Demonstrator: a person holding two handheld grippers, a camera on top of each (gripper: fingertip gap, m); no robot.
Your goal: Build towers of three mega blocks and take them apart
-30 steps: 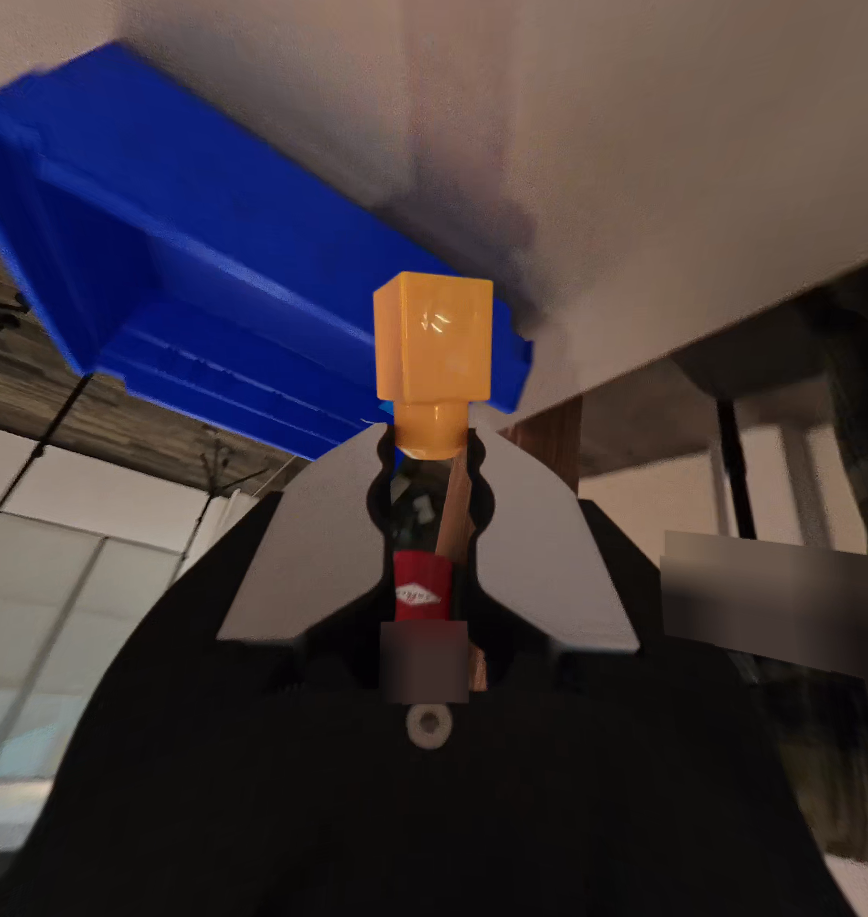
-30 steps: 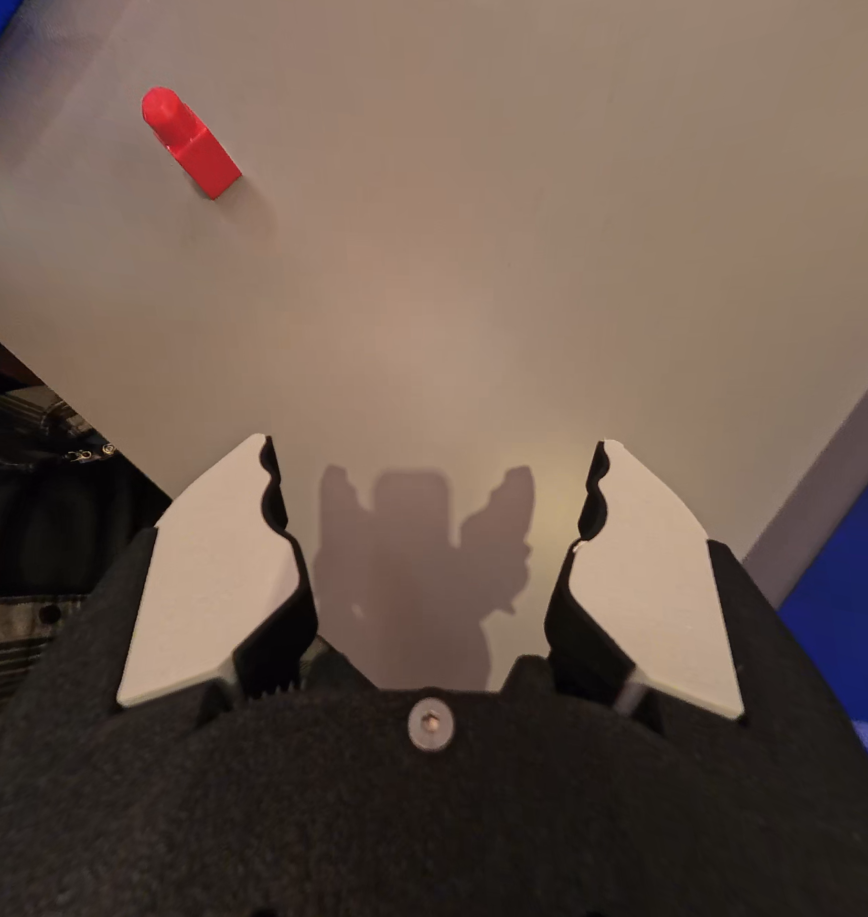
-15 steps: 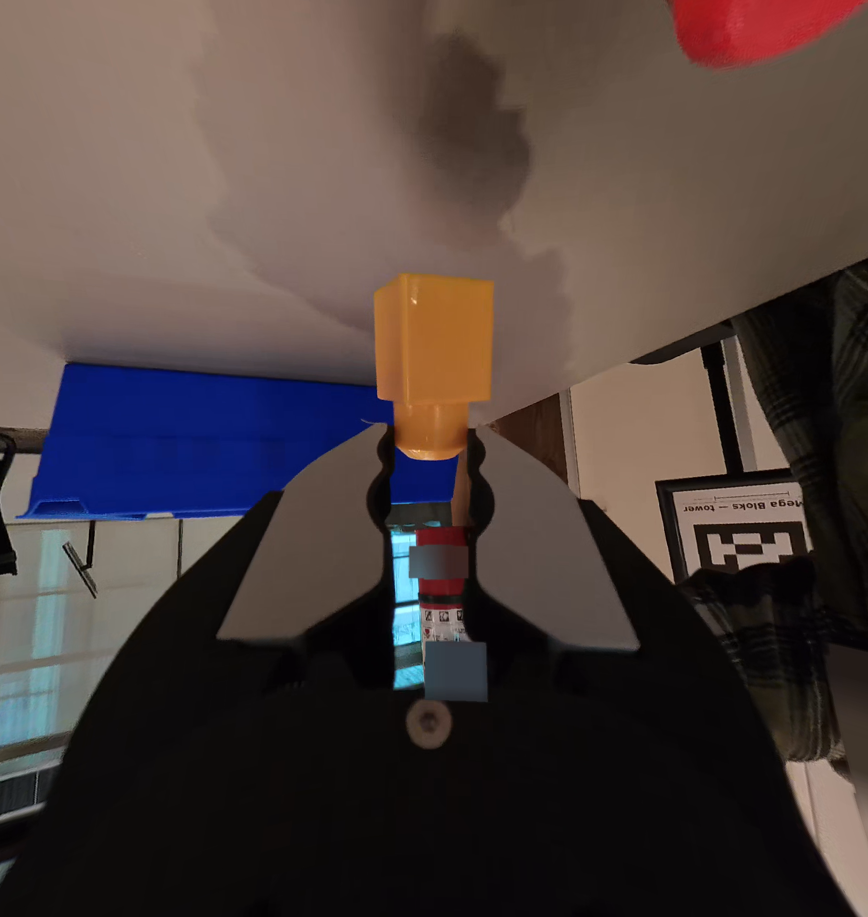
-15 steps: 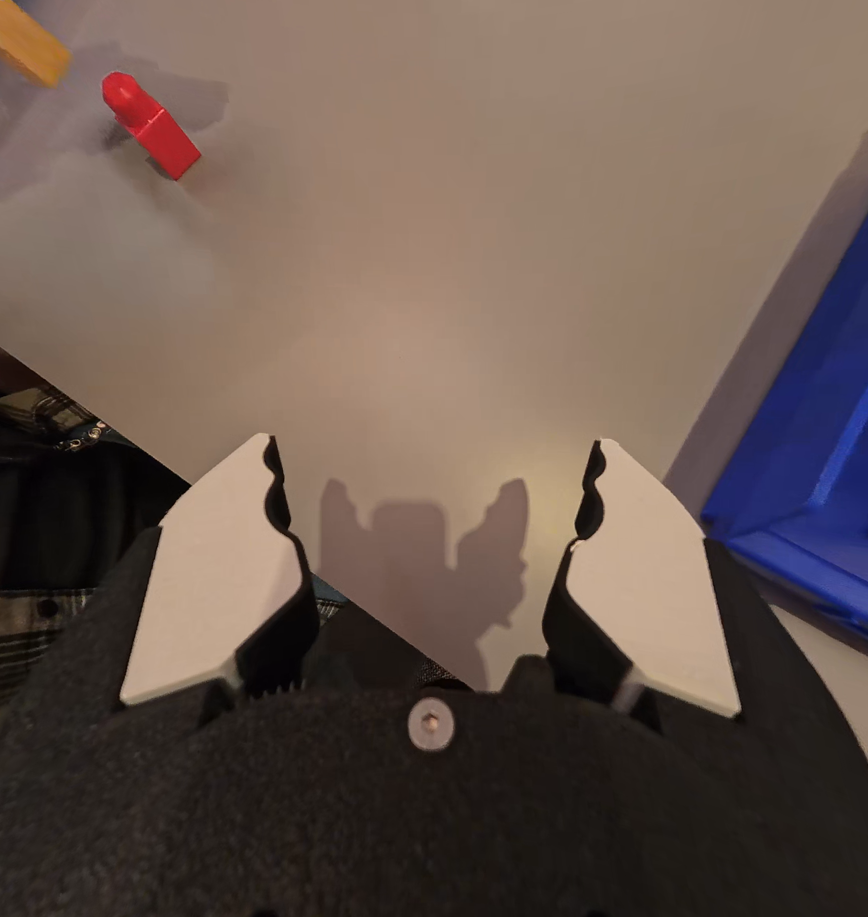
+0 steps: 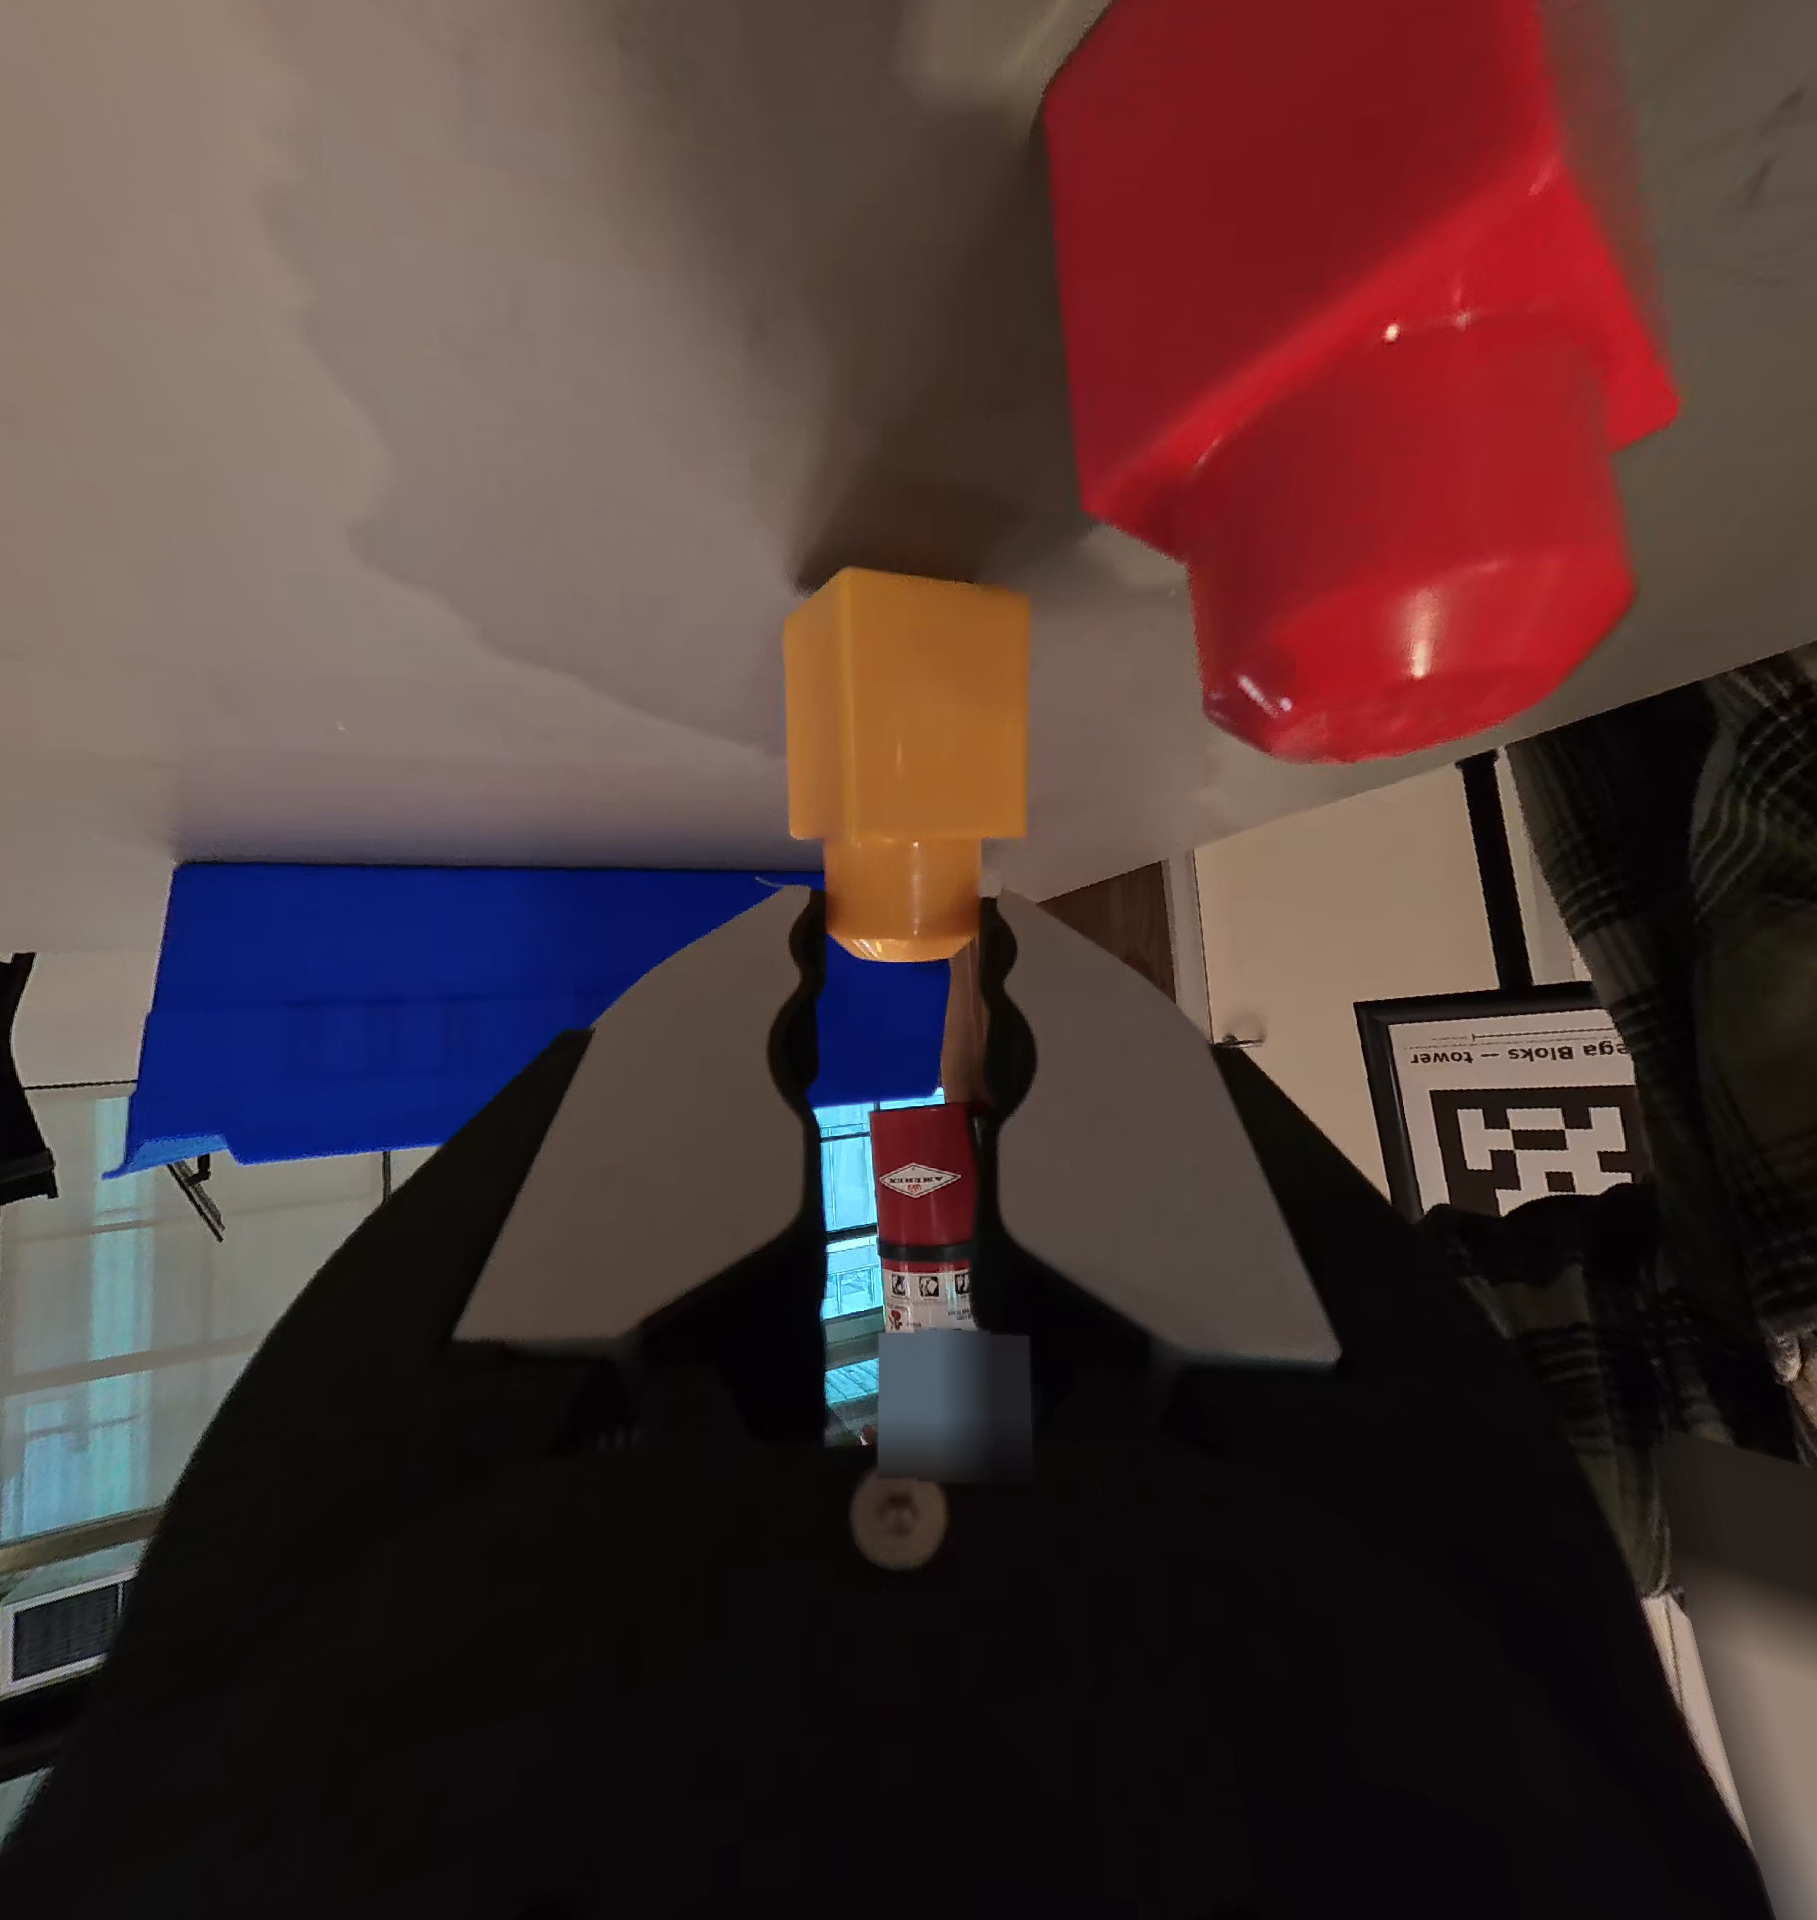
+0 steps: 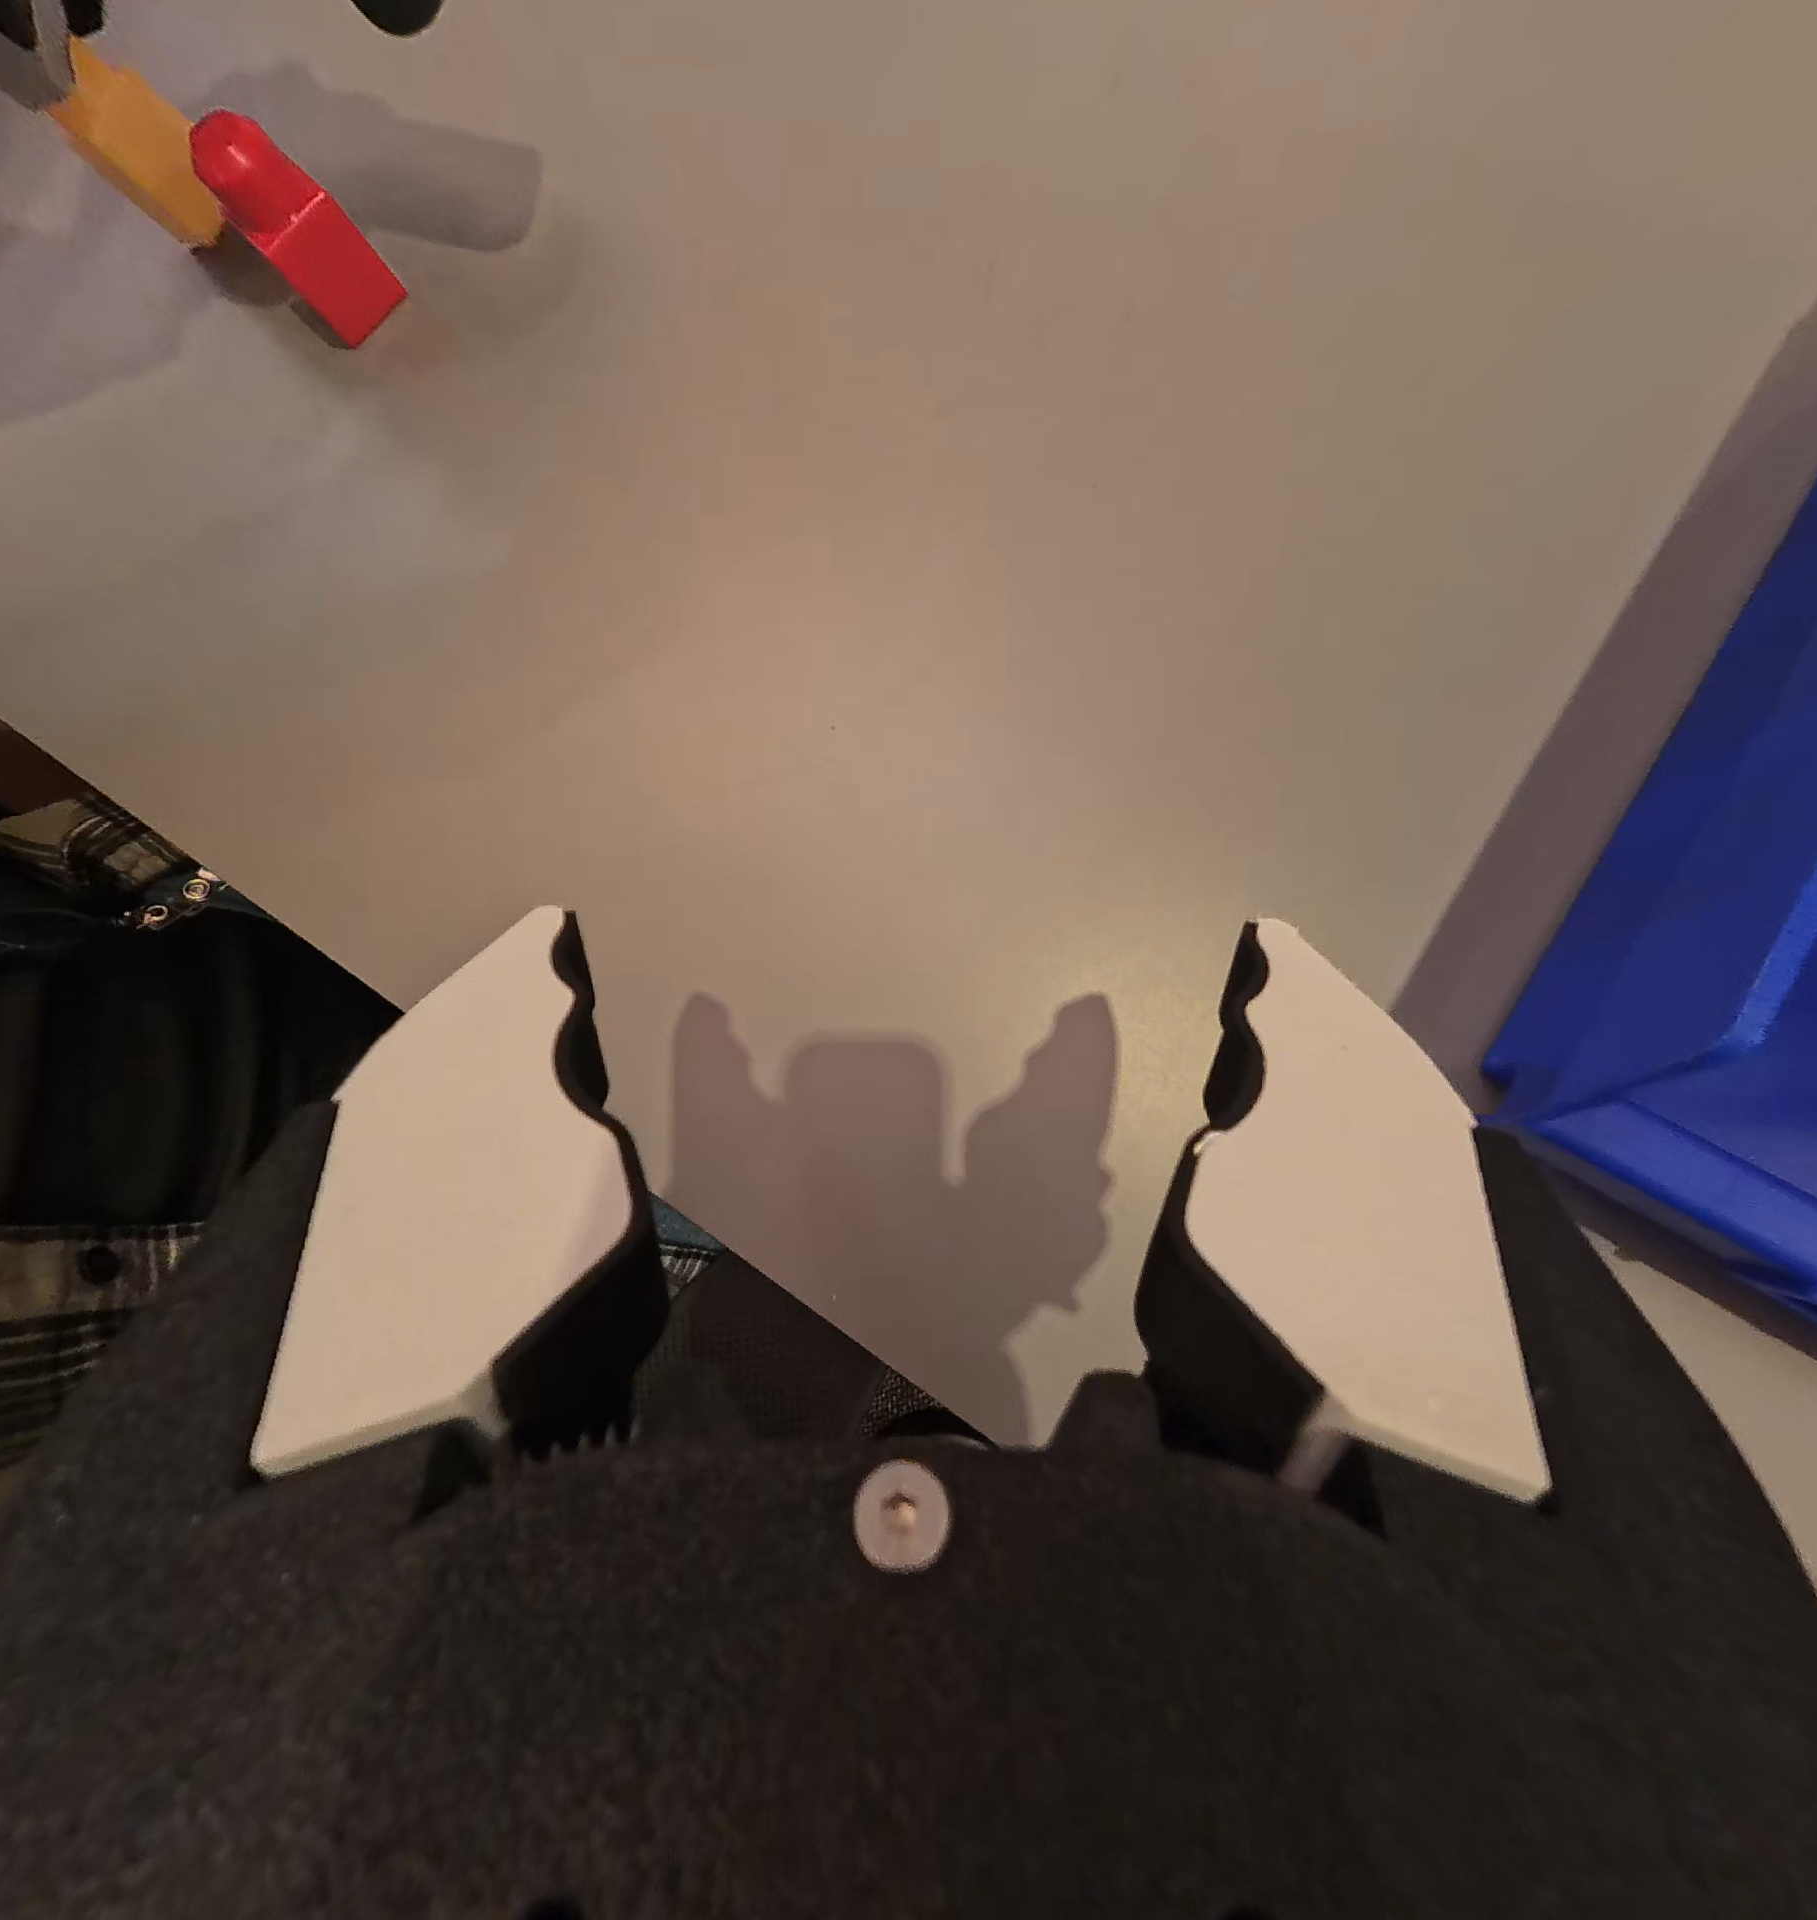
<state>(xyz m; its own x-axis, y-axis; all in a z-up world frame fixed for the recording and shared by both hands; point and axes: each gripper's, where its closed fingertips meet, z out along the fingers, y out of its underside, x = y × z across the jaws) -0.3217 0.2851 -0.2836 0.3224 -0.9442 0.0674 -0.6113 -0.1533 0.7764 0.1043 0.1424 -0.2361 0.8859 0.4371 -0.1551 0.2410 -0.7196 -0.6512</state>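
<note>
My left gripper (image 5: 902, 925) is shut on the stud of an orange block (image 5: 906, 707), held close over the white table (image 5: 416, 416). A red block (image 5: 1340, 343) stands on the table just right of it, very near the camera. In the right wrist view the orange block (image 6: 135, 156) sits right beside the red block (image 6: 306, 249) at the far left; I cannot tell whether they touch. My right gripper (image 6: 909, 1029) is open and empty above the table's near edge.
A blue bin (image 5: 447, 997) stands at the table's far side in the left wrist view; another blue bin (image 6: 1735, 914) lies at the right in the right wrist view. A person in a plaid shirt (image 5: 1756, 1039) stands at the table edge. A framed marker card (image 5: 1517, 1112) is beyond.
My left gripper has carried the orange block across the table up to the red block, which now looms large. My right gripper has stayed open and shifted right, bringing its blue bin into view.
</note>
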